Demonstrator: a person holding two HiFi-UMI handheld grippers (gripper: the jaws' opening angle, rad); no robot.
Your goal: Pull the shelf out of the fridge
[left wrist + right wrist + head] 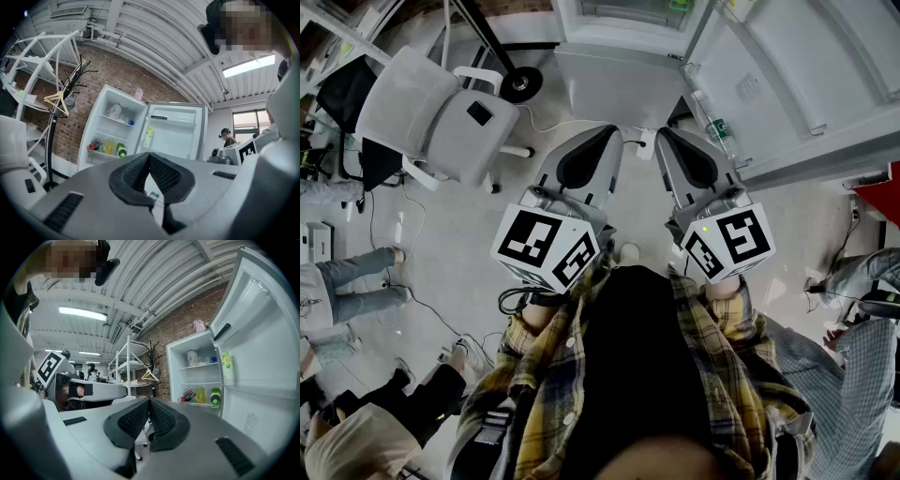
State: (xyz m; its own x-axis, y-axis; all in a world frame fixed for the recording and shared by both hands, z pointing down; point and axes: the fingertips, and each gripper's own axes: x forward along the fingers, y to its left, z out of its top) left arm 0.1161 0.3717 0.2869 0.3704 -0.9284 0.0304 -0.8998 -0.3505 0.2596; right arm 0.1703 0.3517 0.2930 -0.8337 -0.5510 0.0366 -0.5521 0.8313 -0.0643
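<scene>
Approach is the step in hand. My left fingers and right fingers are each pressed together on nothing, pointing level. The fridge stands open well ahead of them, its shelf seated inside above the bottles. Next, I judge, I must close in, part the fingers and grip the shelf's front edge.

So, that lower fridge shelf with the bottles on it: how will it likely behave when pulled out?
The lower shelf looks like a thin, rigid panel, so it should probably slide out stiffly rather than flex. The yellow bottle and green bottle sit on it, so it is likely weighty, and they may tip or slide if it is jerked.
</scene>
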